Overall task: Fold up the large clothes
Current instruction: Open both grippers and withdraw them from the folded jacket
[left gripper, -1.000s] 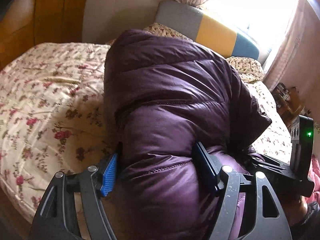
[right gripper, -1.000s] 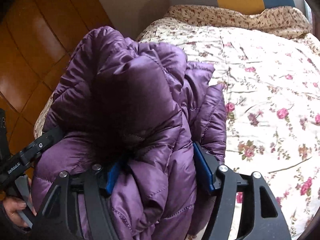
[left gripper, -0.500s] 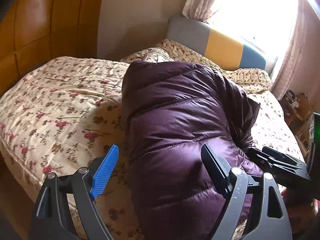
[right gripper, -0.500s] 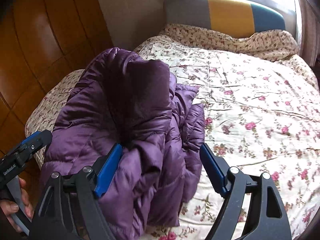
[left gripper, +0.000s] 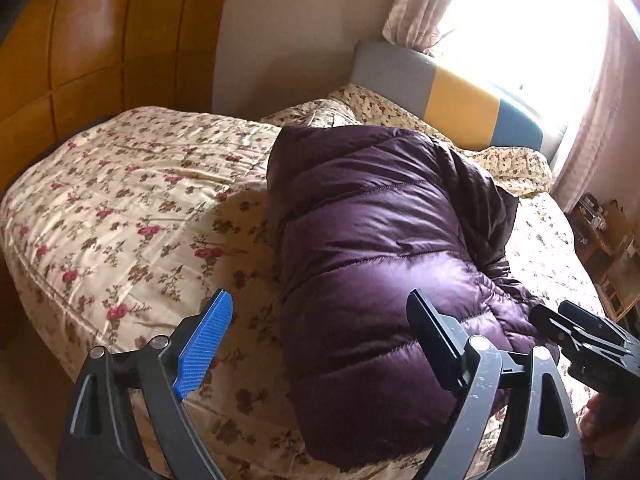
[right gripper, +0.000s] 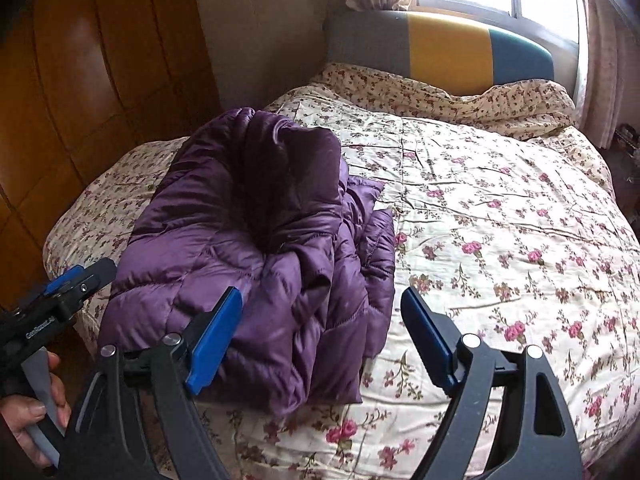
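Your glossy purple quilted down jacket (left gripper: 384,248) lies folded into a thick bundle on the cream floral quilted bedspread (left gripper: 132,216), near the bed's front corner beside the orange-brown wooden wardrobe (left gripper: 92,40). Both tongs are released: the left gripper (left gripper: 320,344) has just been opening and its blue pads stand clear above the bundle; the right gripper (right gripper: 320,340) stands spread, gripping nothing, with the bundle's right edge below its left pad.

The slippery, puffy fill could spring the top layer open, and the loose flaps on the right side, seen from the right wrist, could slide apart. The bundle sits close to the mattress edge, so a nudge from either tool may tip it toward the floor.

You cannot see the bundle's underside or how the sleeves are tucked. The window glare washes out the far headboard area.
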`<state>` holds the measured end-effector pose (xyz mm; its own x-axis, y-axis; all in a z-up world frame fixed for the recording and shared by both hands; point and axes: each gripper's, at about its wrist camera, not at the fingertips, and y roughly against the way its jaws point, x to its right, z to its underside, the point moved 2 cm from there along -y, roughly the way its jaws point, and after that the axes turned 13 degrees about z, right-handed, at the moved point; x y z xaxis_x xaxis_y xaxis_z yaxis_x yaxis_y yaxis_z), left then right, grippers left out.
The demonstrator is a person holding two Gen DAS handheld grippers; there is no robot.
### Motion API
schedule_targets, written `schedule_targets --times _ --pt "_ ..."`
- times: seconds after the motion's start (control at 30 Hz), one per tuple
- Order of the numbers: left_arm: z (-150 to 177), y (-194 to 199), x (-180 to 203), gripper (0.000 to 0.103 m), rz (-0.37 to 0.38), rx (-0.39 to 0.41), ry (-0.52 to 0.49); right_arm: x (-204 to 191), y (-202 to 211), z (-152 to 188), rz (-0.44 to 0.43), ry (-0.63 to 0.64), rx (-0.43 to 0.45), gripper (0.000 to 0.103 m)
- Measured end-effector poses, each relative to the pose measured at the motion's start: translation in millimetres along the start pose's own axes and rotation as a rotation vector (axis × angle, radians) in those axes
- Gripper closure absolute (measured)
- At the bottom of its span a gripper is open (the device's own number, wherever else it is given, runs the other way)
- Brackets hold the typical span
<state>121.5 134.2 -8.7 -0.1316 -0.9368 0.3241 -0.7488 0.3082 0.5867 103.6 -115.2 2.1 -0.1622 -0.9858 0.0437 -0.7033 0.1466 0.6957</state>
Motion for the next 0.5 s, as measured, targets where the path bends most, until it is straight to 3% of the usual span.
schedule_targets --times 0.27,0.37,0.5 --pt "10 14 1 0.015 -0.01 0.014 0.025 -2 21 12 0.04 -0.012 0.004 0.022" --pt "15 21 3 0.005 -0.024 0.021 0.027 -9 28 17 0.072 -0.002 0.009 0.021" --pt "23 30 4 0.003 -0.05 0.025 0.032 -16 39 22 0.103 0.009 0.025 0.018"
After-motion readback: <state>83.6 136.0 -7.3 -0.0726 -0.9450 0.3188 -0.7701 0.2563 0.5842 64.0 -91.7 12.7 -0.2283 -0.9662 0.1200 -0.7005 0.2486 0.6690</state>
